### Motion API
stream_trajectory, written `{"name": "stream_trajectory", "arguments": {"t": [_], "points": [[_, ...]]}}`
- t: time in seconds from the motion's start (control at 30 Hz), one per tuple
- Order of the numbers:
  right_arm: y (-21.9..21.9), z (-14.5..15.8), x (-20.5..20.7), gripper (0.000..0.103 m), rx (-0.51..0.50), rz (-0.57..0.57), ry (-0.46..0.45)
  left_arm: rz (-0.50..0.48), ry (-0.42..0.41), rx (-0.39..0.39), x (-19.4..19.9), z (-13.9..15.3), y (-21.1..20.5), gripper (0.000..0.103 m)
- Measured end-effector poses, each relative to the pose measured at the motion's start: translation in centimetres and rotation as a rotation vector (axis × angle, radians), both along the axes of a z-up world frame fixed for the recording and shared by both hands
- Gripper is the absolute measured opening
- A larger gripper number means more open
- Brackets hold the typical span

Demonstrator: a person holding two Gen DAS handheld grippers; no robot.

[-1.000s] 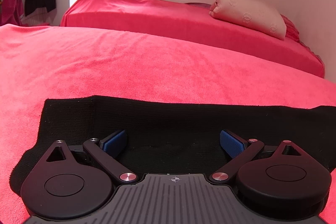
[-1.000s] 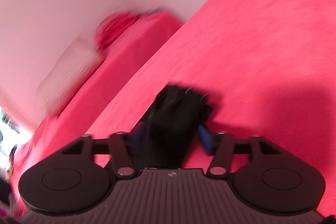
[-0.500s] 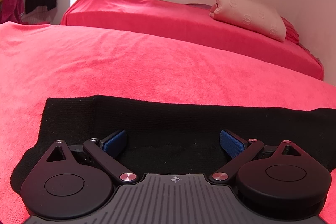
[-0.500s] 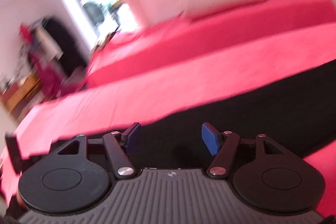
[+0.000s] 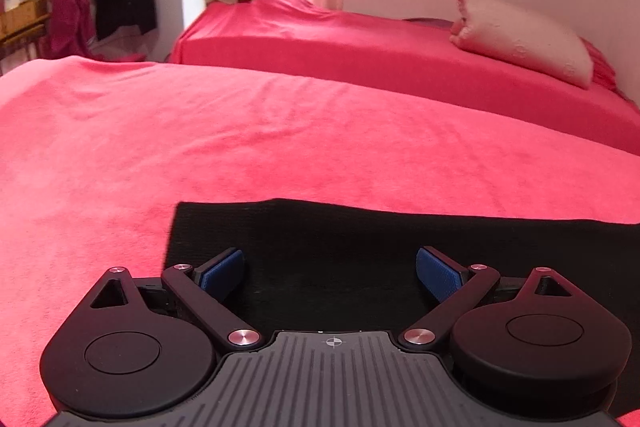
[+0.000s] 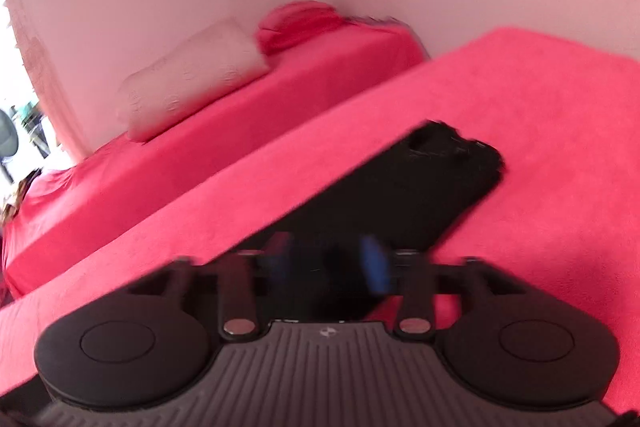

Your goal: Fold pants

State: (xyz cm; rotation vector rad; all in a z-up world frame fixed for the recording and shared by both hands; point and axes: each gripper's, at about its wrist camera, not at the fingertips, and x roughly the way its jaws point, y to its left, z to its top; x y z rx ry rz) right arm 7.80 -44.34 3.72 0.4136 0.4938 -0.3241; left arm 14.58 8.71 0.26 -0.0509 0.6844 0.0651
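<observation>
The left gripper (image 5: 330, 269) is held spread above the black pants (image 5: 400, 247), nothing pinched. The right gripper (image 6: 326, 263) is blurred; its pads look parted over the dark cloth, though a grip cannot be ruled out. The pants lie flat as a long strip on the red bedspread (image 5: 240, 147). A fold appears to be in preparation; next, an end edge likely must be pinched. Ample bare cover is left beyond the far edge.
</observation>
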Motion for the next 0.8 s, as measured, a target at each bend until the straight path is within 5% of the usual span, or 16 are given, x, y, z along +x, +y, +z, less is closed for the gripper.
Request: {"name": "stream_trajectory", "arguments": {"t": [0.2,0.43,0.6,0.67,0.8], "points": [[14.9,0.6,4.0,0.067,-0.060,0.461,0.016,0.143,0.070,0.075,1.1,-0.5,2.5,0.103],[28.4,0.2,7.5,0.067,-0.176,0.794,0.077,0.156,0.076,0.030,1.0,-0.2,4.1,0.103],[33.0,-1.1,5.9,0.067,-0.245,0.922,0.177,0.163,0.062,0.028,0.9,0.2,4.4,0.103],[34.0,-1.9,5.8,0.066,-0.311,0.891,0.200,0.167,0.057,0.022,0.8,0.3,4.6,0.103],[33.4,-0.6,5.6,0.066,-0.272,0.854,0.153,0.174,0.051,0.008,0.7,0.6,5.0,0.103]]}}
